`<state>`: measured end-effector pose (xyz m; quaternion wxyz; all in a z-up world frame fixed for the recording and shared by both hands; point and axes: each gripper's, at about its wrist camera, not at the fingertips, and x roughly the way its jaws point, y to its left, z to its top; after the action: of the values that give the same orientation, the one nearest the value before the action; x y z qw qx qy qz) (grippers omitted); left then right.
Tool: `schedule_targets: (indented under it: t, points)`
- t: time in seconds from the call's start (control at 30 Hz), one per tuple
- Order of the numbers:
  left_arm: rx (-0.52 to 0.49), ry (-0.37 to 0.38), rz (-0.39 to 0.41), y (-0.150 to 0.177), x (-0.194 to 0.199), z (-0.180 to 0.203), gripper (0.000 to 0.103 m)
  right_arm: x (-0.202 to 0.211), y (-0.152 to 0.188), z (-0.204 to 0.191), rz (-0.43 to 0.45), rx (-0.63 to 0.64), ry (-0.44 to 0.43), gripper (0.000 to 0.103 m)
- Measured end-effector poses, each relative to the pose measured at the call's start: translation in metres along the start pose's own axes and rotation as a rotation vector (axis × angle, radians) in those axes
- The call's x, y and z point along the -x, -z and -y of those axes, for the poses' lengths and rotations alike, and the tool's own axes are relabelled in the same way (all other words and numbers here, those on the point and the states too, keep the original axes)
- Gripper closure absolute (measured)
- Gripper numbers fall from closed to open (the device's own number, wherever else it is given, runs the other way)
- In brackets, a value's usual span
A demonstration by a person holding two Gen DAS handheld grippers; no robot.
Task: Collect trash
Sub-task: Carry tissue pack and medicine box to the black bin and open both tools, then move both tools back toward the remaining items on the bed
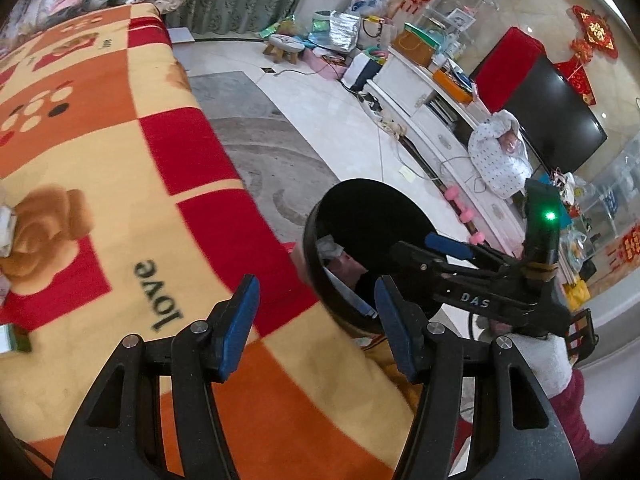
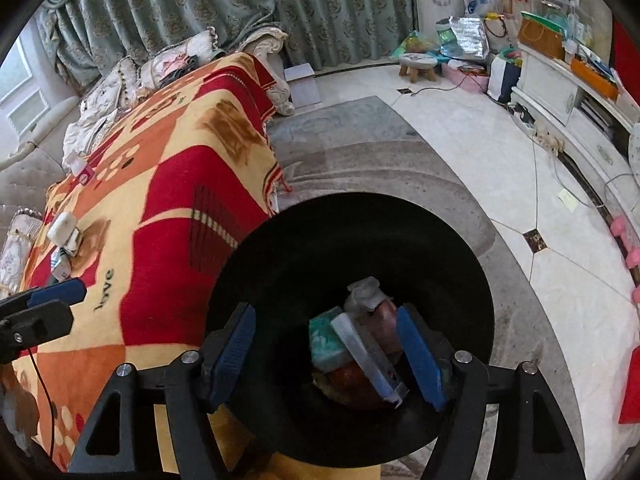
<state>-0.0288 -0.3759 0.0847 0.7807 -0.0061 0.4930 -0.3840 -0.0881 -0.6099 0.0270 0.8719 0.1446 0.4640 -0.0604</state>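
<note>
Both jaws are seen apart and empty. Remaining wrappers (image 2: 64,236) are found left of the left hand-held gripper (image 1: 316,320), the nearer one; the right hand-held gripper (image 2: 328,352) is held over the bin (image 2: 360,220).

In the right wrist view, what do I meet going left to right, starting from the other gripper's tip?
Left gripper at the frame edge → blanket with leftover scraps → black bin holding collected trash, the right gripper open over it → pale tiled floor.

Television (image 1: 548,112), wooden stool (image 2: 418,65), green curtains (image 2: 240,8) behind.
</note>
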Motion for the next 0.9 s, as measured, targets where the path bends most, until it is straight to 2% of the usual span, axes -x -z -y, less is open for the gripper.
schedule_targets:
  t: [0.53,0.9]
  points:
    - [0.046,-0.183,0.077,0.025,0.044,-0.051,0.044,0.011,0.003,-0.102,0.030,0.175,-0.083,0.033]
    - [0.103,-0.298,0.118,0.042,0.070,-0.088,0.044,0.001,0.008,-0.157,0.022,0.234,-0.138,0.032]
